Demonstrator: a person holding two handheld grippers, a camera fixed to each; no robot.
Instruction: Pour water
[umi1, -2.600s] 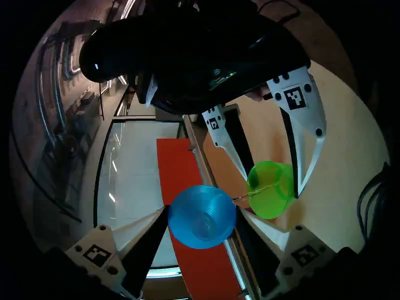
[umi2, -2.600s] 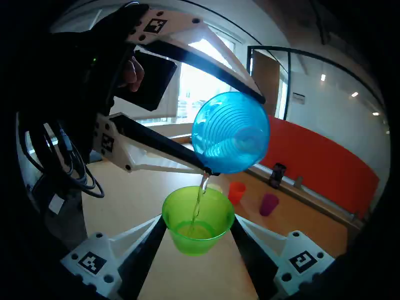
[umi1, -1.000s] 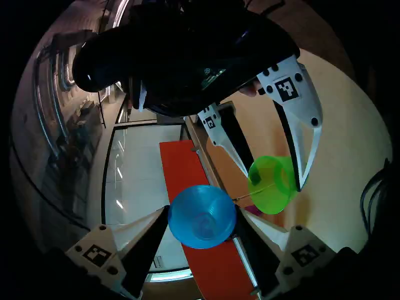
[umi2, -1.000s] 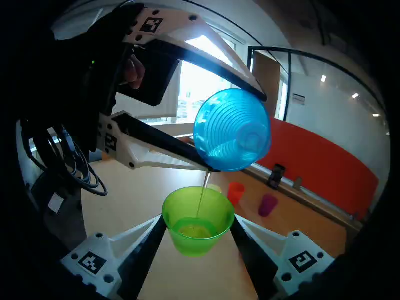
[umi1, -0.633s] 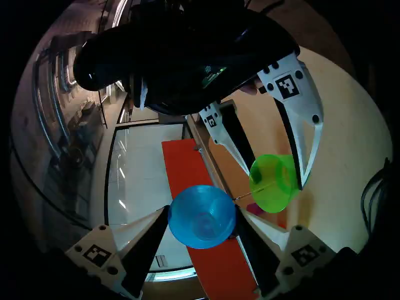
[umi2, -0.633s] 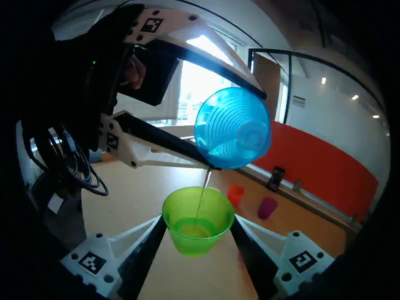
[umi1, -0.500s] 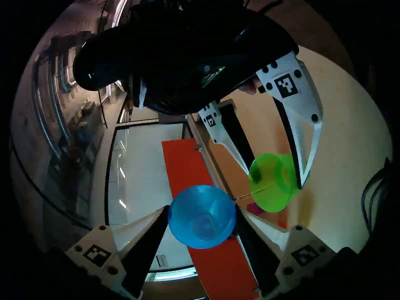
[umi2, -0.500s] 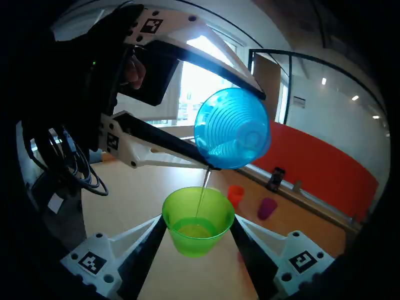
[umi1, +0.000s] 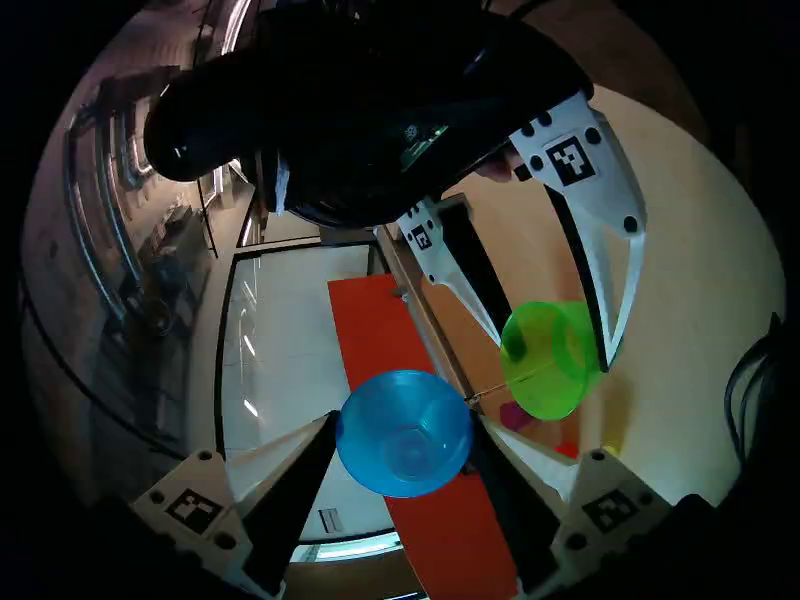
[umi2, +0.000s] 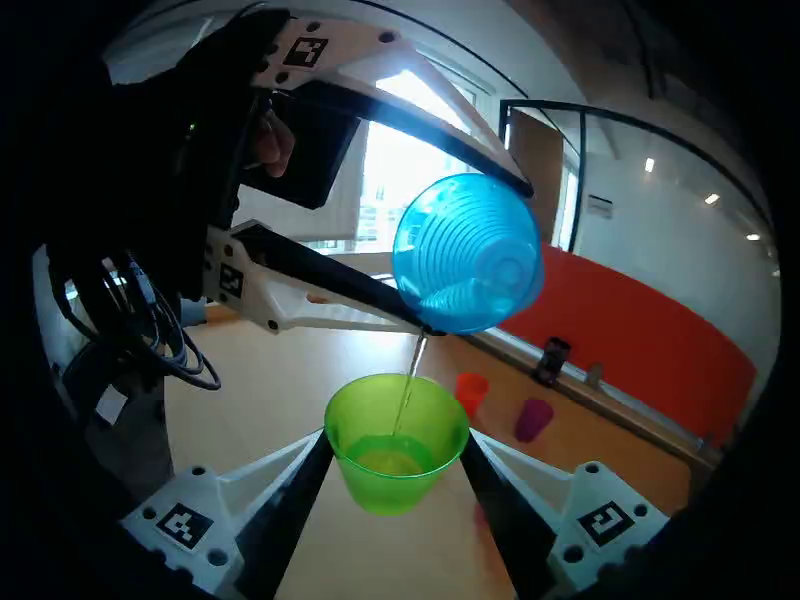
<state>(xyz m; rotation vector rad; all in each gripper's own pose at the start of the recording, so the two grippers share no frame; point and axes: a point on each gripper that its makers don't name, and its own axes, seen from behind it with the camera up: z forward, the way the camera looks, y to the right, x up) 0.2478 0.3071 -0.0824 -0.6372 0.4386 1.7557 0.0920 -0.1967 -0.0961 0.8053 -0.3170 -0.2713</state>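
Observation:
My left gripper (umi1: 402, 437) is shut on a ribbed blue cup (umi1: 404, 432), tipped on its side. In the right gripper view that blue cup (umi2: 468, 253) hangs above a green cup (umi2: 396, 438), and a thin stream of water (umi2: 408, 386) falls from its rim into the green one, which holds some water. My right gripper (umi2: 396, 452) is shut on the green cup and keeps it upright over the wooden table (umi2: 300, 390). The left gripper view shows the green cup (umi1: 548, 358) between the right gripper's white fingers (umi1: 592, 212).
An orange cup (umi2: 471, 391) and a purple cup (umi2: 533, 419) stand farther back on the table. A red wall panel (umi2: 650, 345) and bright windows (umi2: 400, 170) lie behind. Black cables (umi2: 150, 330) hang at the left beside a hand on the left gripper's handle.
The blue cup has shifted slightly up and right and stays tipped. The stream has thinned from a fuller pour 2.6 s ago. The green cup stays put.

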